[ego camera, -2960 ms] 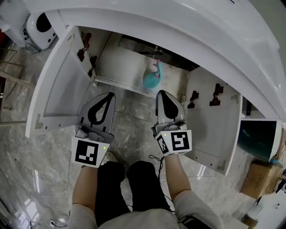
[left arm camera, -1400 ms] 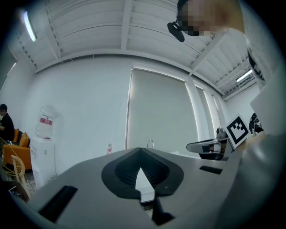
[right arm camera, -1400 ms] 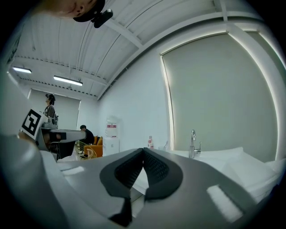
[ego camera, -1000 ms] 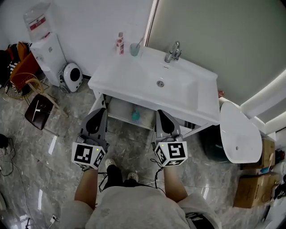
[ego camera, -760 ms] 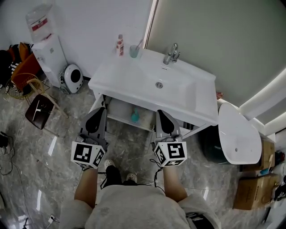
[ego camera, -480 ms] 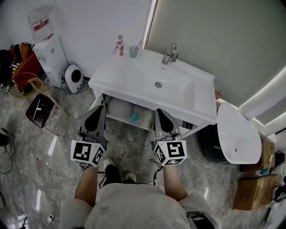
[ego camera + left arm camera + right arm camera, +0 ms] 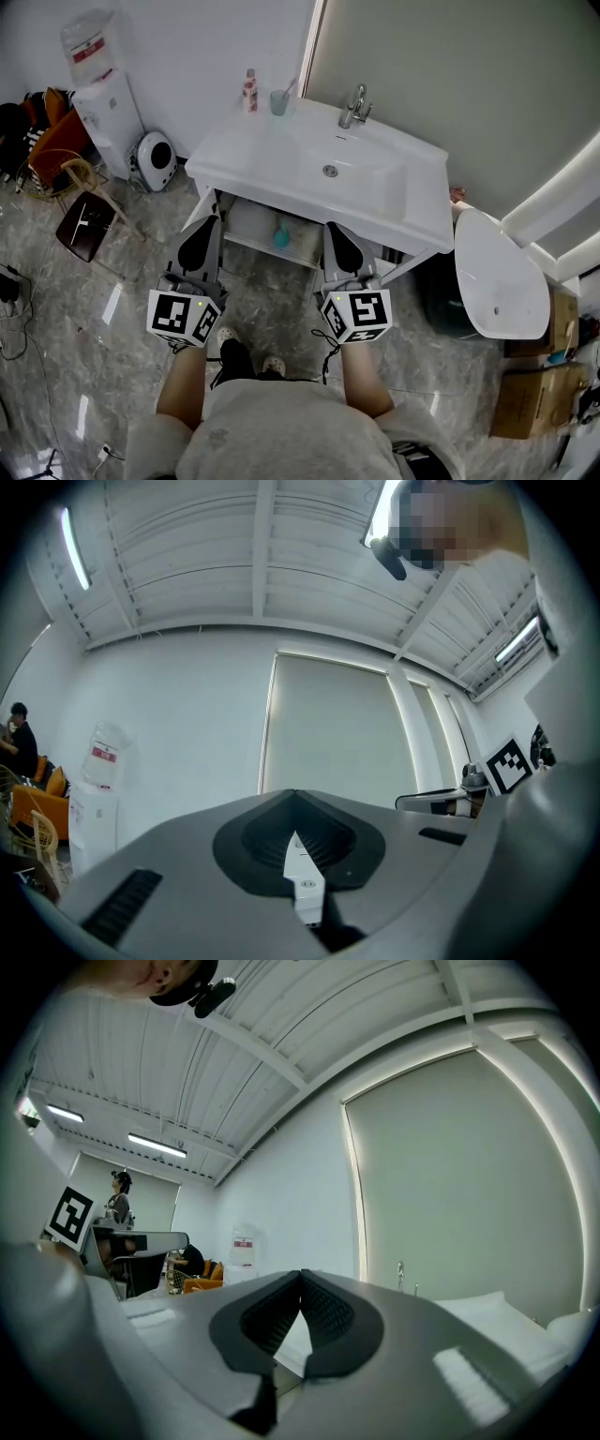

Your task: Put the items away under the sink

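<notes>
In the head view a white sink vanity (image 7: 394,202) stands ahead, its under-sink cabinet open. A teal bottle (image 7: 281,235) stands inside the cabinet. On the counter's back left are a small red-labelled bottle (image 7: 249,91) and a teal cup (image 7: 278,101) with a toothbrush, left of the faucet (image 7: 353,105). My left gripper (image 7: 207,222) and right gripper (image 7: 334,230) hover side by side in front of the cabinet, both shut with nothing in them. The left gripper (image 7: 293,805) and right gripper (image 7: 300,1277) point upward at wall and ceiling in their own views.
A toilet with its lid down (image 7: 495,278) is at the right, with cardboard boxes (image 7: 534,394) behind it. At the left are a water dispenser (image 7: 91,58), a round white appliance (image 7: 153,157) and a chair (image 7: 82,222). The floor is grey marble.
Three seconds ago I was crouched close to the open cabinet; now I stand back and see the whole vanity. Over the last second the view shifts only slightly. Both grippers stay shut.
</notes>
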The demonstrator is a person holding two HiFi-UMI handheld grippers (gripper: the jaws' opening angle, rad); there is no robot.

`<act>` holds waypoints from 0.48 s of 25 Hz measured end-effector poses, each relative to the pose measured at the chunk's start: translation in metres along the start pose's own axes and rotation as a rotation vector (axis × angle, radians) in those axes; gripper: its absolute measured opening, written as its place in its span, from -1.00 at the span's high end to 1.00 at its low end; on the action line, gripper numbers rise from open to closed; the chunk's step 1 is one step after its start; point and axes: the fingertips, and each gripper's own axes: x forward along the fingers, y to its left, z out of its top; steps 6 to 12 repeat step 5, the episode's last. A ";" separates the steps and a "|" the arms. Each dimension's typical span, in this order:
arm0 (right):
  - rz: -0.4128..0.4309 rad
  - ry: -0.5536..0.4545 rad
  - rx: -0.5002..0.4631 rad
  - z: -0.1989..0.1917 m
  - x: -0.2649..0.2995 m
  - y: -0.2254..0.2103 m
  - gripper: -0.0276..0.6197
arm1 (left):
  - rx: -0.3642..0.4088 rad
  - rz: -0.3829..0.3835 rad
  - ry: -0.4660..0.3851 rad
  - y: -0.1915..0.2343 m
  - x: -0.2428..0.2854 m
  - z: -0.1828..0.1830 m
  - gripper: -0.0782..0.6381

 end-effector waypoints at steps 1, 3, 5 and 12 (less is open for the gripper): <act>0.001 -0.002 0.001 0.000 -0.002 0.000 0.89 | 0.000 0.000 -0.003 -0.002 -0.001 0.000 0.77; 0.001 -0.004 0.002 0.000 -0.007 -0.001 0.88 | -0.002 0.001 -0.007 -0.007 -0.003 0.000 0.77; -0.001 -0.005 0.005 0.000 -0.011 -0.003 0.88 | -0.004 0.001 -0.009 -0.012 -0.004 -0.002 0.77; -0.001 -0.005 0.005 0.000 -0.011 -0.003 0.88 | -0.004 0.001 -0.009 -0.012 -0.004 -0.002 0.77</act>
